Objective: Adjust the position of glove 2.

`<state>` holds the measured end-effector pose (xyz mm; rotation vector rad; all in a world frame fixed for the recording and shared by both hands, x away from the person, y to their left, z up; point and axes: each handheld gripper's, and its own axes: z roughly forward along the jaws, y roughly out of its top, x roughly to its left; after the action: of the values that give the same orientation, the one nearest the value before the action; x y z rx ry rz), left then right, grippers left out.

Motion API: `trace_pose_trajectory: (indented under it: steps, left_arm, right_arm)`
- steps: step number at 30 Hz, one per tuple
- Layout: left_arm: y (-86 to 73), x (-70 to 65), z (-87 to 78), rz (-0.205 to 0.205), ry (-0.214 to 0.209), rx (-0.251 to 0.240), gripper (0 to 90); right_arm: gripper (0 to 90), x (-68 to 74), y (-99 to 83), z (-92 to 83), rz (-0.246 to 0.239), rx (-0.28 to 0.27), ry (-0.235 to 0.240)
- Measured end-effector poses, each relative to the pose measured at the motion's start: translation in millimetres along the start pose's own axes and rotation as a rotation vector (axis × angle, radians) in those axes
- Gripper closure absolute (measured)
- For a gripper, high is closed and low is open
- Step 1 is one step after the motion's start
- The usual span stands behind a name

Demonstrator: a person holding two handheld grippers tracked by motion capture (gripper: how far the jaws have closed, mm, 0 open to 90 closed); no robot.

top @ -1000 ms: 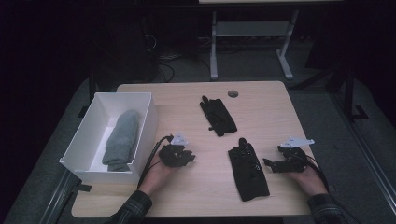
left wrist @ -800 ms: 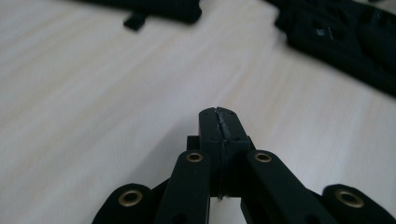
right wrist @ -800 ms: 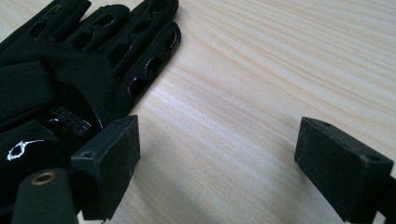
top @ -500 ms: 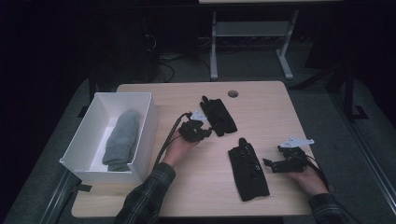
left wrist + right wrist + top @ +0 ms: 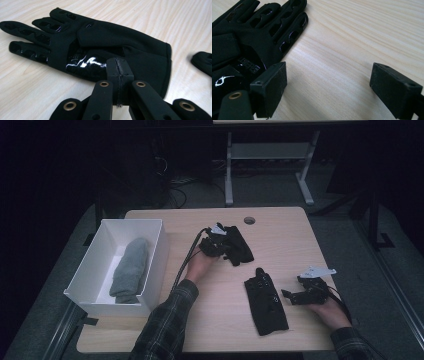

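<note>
A light wooden table (image 5: 295, 235) with rounded corners and a round cable hole (image 5: 249, 220) near its far edge stands in a dimly lit room, the tabletop being the brightest surface in sight. Grey carpeted floor (image 5: 350, 240) spreads around it and falls quickly into shadow. Beyond the far edge, the pale metal legs and crossbar of a second desk frame (image 5: 265, 151) rise from the floor, with a tangle of dark cables (image 5: 175, 182) lying to their left. Dark shapes of furniture (image 5: 372, 195) stand at the right. The back of the room is almost black, and no wall or window can be made out.
</note>
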<state>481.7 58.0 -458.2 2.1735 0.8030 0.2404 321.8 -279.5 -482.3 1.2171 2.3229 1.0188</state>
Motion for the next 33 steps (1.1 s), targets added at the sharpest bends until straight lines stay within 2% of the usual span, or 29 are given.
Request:
trace_pose_trajectory:
  steps: [4, 5, 10, 14, 20, 24, 25, 29, 33]
  left_arm:
    - [0.0, -1.7, 11.2, 0.009, 0.009, 0.024, 89.5]
    - [-0.9, -2.3, 13.9, 0.022, 0.013, 0.043, 89.5]
    - [-3.2, -3.4, 10.3, 0.01, 0.0, 0.055, 89.6]
    - [-9.4, -6.2, 2.3, 0.013, -0.004, 0.065, 89.6]
    - [-25.7, -14.1, -14.0, -0.019, -0.048, 0.06, 89.6]
    - [-36.0, -20.8, -25.5, -0.023, -0.071, 0.067, 89.6]
    - [-37.6, -21.4, -28.0, -0.013, -0.074, 0.075, 89.6]
    - [-48.1, -28.9, -39.9, -0.019, -0.095, 0.085, 89.6]
    - [-57.2, -37.7, -52.2, 0.003, -0.11, 0.106, 89.6]
  right_arm:
    - [14.0, 0.0, 0.0, 0.0, 0.0, 0.0, 0.0]
    - [14.0, 0.0, 0.0, 0.0, 0.0, 0.0, 0.0]
    - [14.0, 0.0, 0.0, 0.0, 0.0, 0.0, 0.0]
    - [14.0, 0.1, 0.2, 0.2, 0.001, 0.0, 0.001]
    - [14.0, -0.2, 0.4, 0.5, -0.003, -0.002, 0.002]
    - [14.0, -0.2, 0.5, 0.7, -0.003, -0.002, 0.002]
    - [14.0, 0.0, 0.6, 0.8, -0.002, -0.003, 0.002]
    - [14.0, 0.0, 0.6, 0.7, -0.001, -0.002, 0.002]
    - [14.0, 0.0, 0.6, 0.8, -0.002, -0.002, 0.001]
